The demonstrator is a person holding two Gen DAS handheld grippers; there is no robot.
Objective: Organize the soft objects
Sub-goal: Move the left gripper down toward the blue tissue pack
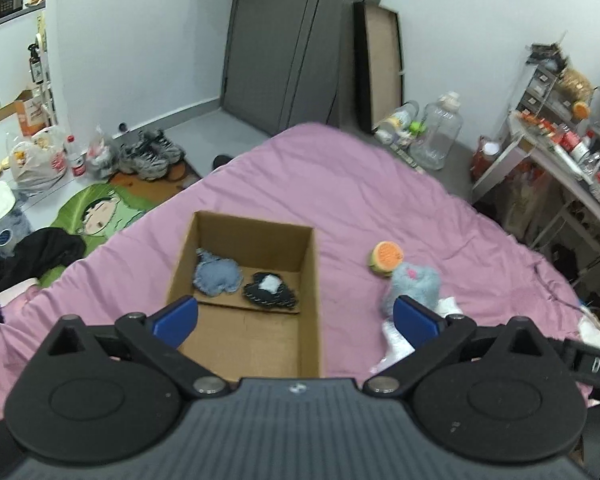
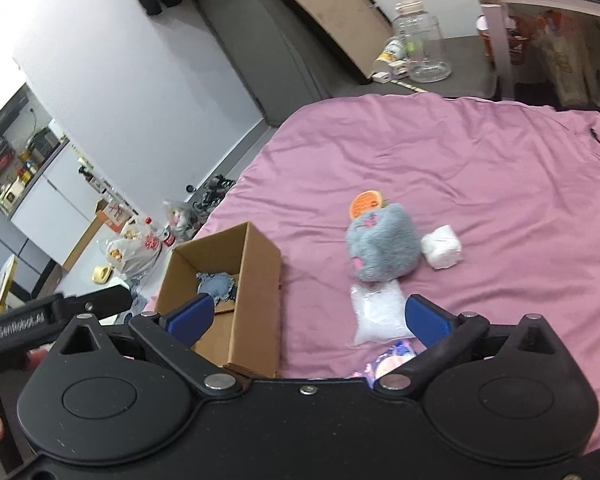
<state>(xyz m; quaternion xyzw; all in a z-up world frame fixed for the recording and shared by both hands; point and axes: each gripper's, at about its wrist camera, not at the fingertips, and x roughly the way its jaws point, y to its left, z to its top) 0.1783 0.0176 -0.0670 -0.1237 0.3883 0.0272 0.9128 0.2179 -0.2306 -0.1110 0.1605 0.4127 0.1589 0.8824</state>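
We hold both the left gripper point(image 1: 296, 312) and the right gripper point(image 2: 306, 316) spread wide, empty (cardboard box point(image 1: 308, 276) already holds two denim patches point(image 1: 218, 278)).

Even, soft indoor light falls on the wrinkled pink bedsheet point(image 1: 340, 184) with faint shadows, while both fisheye views bow walls at the edges and show slight motion blur.

box point(image 1: 308, 280): one, on the bed point(image 1: 380, 184)
felt toys in box: two, blue point(image 1: 217, 276) and black point(image 1: 269, 293)
plush toys on bed: two, grey point(image 2: 382, 246) and orange point(image 2: 365, 203)
white bundle point(image 2: 441, 247): one
clear bag point(image 2: 376, 312): one
grippers: two, left point(image 1: 296, 314), right point(image 2: 307, 318)
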